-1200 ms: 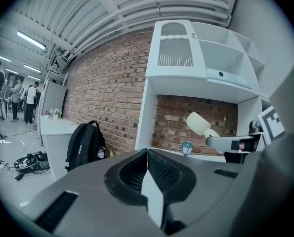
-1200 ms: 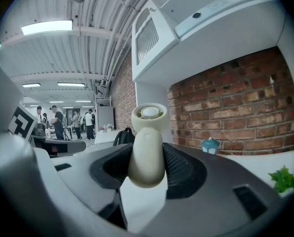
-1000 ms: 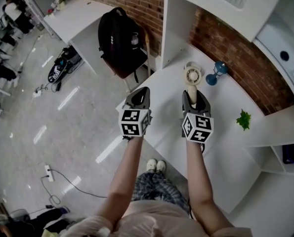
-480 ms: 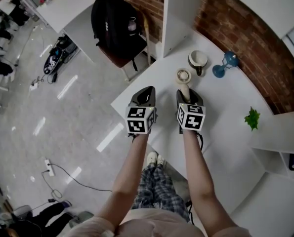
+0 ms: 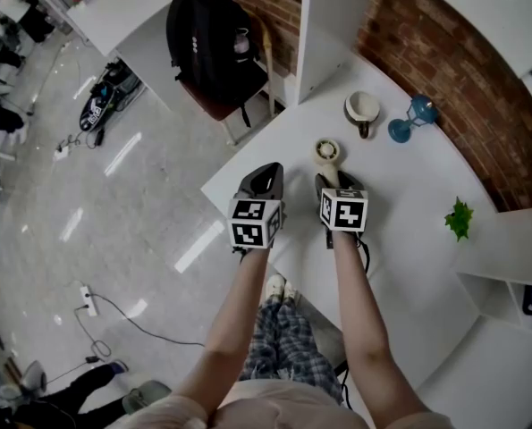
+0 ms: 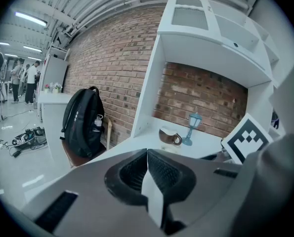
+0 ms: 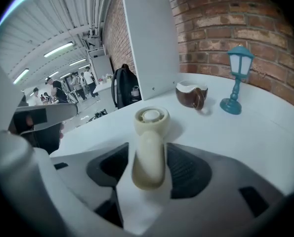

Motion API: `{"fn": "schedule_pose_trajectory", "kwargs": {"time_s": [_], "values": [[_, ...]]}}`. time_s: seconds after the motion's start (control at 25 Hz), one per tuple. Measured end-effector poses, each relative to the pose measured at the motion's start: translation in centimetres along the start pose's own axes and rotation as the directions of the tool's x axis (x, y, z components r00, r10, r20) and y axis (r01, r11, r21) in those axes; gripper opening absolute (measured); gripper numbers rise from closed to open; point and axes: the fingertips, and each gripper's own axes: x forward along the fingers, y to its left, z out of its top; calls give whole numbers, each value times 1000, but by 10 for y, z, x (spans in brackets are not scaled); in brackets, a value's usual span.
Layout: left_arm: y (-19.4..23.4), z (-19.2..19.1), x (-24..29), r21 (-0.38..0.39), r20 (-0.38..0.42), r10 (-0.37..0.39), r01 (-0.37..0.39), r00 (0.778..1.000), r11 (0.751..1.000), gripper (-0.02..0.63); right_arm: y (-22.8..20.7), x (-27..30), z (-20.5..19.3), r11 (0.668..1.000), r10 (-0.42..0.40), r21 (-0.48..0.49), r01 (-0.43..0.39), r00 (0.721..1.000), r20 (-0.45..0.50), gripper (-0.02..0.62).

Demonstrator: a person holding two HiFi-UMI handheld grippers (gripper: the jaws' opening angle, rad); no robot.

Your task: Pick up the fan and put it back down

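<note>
The cream hand-held fan [image 5: 328,152] lies on the white table [image 5: 409,186], its round head pointing away from me. In the right gripper view the fan's handle [image 7: 147,154] runs back between the jaws of my right gripper [image 7: 147,151]. The jaws are opening, and a thin gap shows beside the handle on the left side. In the head view my right gripper [image 5: 337,186] sits low over the table, just behind the fan head. At the table's left corner, my left gripper [image 5: 267,175] is shut and empty. Its pads [image 6: 154,167] meet.
A brown and white mug [image 5: 362,111] and a blue lantern ornament [image 5: 409,119] stand beyond the fan near the brick wall. A small green plant [image 5: 460,219] is at the right. A white cabinet panel [image 5: 324,25] rises at the back. A black backpack [image 5: 212,47] rests on a chair to the left.
Both hands have come down toward the table. The fan went from held up in front of the mug to lying low on the tabletop.
</note>
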Motion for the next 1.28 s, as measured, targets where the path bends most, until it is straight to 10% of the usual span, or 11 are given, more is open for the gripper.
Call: {"fn": "schedule_pose_trajectory", "kwargs": {"time_s": [0.16, 0.64, 1.28], "values": [[1, -3, -3, 0, -9, 7, -7, 1000, 1000, 28, 0, -7, 7, 1000, 20, 18, -20, 999, 37, 445], [-3, 7, -18, 16, 6, 17, -17, 1000, 1000, 28, -16, -48, 31, 999, 11, 48, -20, 984, 180, 460], [-40, 101, -114, 131, 164, -17, -4, 986, 991, 28, -40, -239, 100, 999, -46, 7, 50, 833, 551, 118]]}}
